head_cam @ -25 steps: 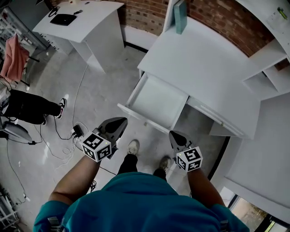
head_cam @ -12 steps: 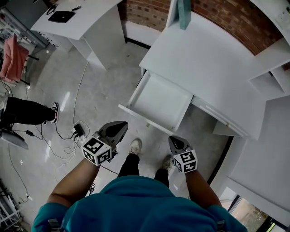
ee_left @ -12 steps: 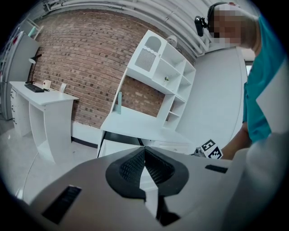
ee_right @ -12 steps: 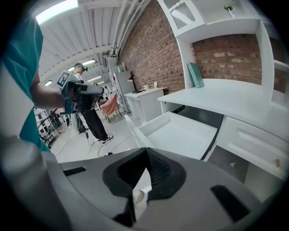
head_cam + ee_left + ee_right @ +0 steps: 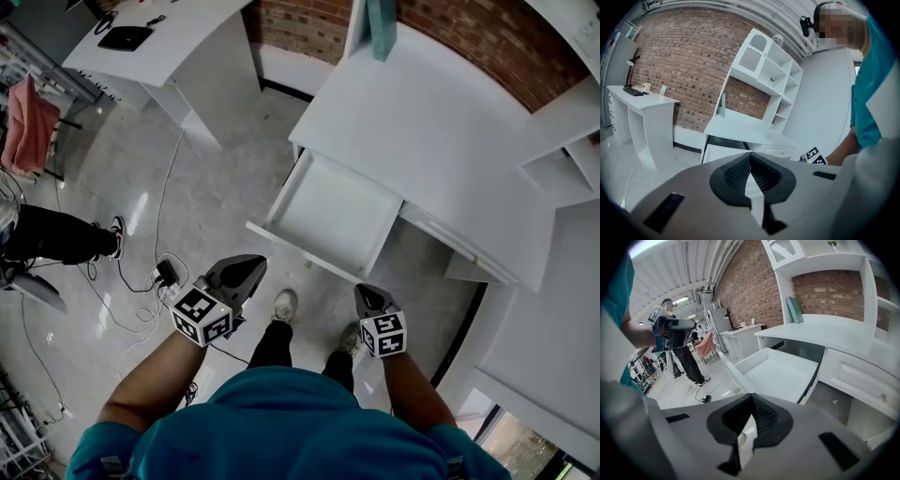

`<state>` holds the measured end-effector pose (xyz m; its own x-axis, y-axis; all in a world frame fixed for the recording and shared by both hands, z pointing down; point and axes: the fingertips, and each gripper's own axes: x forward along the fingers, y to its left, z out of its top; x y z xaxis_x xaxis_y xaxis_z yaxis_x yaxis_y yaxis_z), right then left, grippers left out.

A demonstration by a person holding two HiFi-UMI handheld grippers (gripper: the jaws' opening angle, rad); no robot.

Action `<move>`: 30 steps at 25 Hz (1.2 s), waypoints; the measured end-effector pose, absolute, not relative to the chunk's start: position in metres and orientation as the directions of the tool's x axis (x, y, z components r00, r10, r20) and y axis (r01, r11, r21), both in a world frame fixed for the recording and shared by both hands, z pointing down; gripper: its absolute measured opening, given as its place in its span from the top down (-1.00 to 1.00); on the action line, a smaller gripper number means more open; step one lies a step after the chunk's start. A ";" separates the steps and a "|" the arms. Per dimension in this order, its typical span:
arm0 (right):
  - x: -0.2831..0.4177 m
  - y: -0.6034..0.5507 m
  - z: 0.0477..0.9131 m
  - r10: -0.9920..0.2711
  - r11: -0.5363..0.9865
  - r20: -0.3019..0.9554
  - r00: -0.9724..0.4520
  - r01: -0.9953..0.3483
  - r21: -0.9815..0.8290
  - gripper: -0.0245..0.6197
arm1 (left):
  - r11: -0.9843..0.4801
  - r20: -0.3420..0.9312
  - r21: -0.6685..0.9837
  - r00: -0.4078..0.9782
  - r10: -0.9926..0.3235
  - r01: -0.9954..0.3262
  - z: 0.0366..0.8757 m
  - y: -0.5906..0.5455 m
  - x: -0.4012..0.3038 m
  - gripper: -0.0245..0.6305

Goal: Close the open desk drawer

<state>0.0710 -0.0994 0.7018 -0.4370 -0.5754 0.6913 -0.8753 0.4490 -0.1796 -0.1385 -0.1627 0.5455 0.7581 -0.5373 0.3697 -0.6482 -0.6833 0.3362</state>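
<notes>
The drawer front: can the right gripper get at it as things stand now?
Probably yes. The right gripper, jaws shut and empty, points at the open drawer front, with only bare floor between them.

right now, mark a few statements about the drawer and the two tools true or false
1. The drawer is pulled out of the white desk. True.
2. The drawer holds a stack of papers. False: its inside is bare.
3. The right tool grips the drawer's front edge. False: its jaws are together on nothing, and it is held apart from the drawer.
4. The left tool is shut and empty. True.
5. A teal book lies flat on the floor. False: it stands upright on the desk by the brick wall.
</notes>
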 end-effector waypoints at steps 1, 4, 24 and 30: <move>0.070 -0.098 0.704 -0.570 0.449 0.695 -0.438 -0.875 -0.183 0.86 | -0.684 0.370 0.335 0.758 -0.536 -0.648 0.545 -0.164 -0.138 0.88; 0.068 -0.094 0.710 -0.559 0.449 0.702 -0.441 -0.873 -0.191 0.86 | -0.689 0.369 0.334 0.762 -0.532 -0.643 0.545 -0.165 -0.135 0.88; 0.077 -0.128 0.717 -0.614 0.398 0.698 -0.368 -0.908 -0.128 0.86 | -0.695 0.361 0.333 0.767 -0.530 -0.637 0.551 -0.181 -0.132 0.88; 0.076 -0.141 0.718 -0.624 0.394 0.695 -0.357 -0.912 -0.115 0.86 | -0.697 0.356 0.342 0.774 -0.524 -0.630 0.553 -0.188 -0.129 0.88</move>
<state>0.0763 -0.1410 0.7179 -0.3571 -0.6244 0.6947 -0.9120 0.3938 -0.1149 -0.1286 -0.1884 0.5534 0.7736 -0.5240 0.3563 -0.6299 -0.6975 0.3418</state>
